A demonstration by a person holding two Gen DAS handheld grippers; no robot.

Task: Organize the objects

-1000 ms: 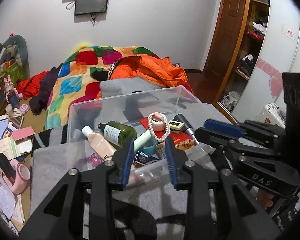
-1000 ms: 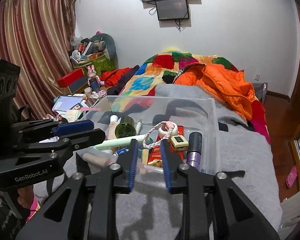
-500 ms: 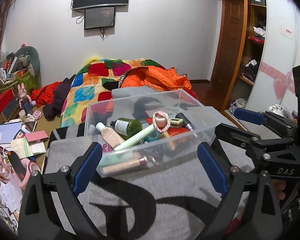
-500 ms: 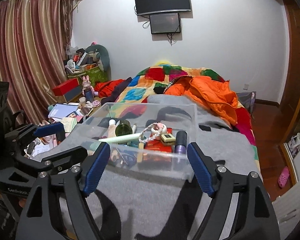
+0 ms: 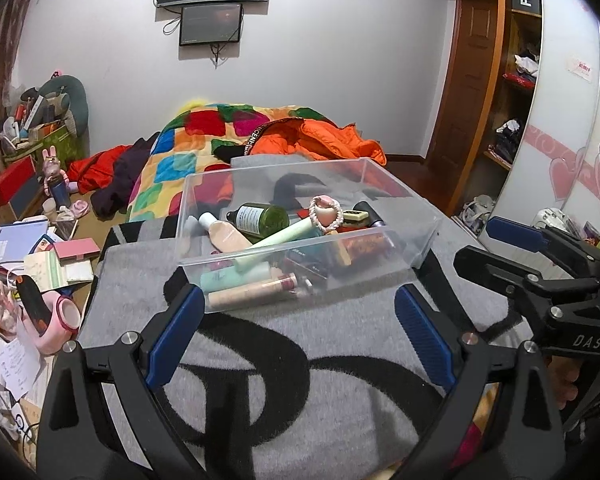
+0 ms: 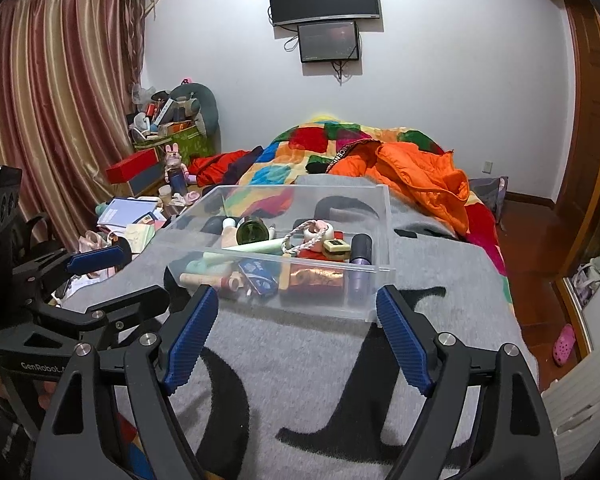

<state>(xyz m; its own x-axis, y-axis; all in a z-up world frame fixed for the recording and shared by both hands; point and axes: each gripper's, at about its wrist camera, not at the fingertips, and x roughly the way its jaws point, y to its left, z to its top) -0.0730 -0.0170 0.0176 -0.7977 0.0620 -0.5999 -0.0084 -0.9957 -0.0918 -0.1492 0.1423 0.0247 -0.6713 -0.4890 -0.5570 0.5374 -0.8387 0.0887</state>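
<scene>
**Status: Bin Loaded, Both Grippers Released**

The left gripper (image 5: 296, 332) stands with its jaws spread wide and holds nothing. Ahead of it, the clear rectangular plastic bin (image 5: 428, 232) rests on the grey blanket with black lettering (image 5: 340, 400). The bin contains the dark green glass bottle (image 5: 262, 218), the pale green tube (image 5: 284, 238), the pink-and-white braided ring (image 5: 326, 212) and further cosmetics, piled loosely. The right gripper (image 6: 298, 338) is likewise wide open and empty, just short of the bin's near wall.

Judged progress: collection appears largely done; loose clutter on the floor at the left may remain.

Change from one second ago: both grippers were nearly closed at the bin's near edge; both are now fully open and withdrawn.
</scene>
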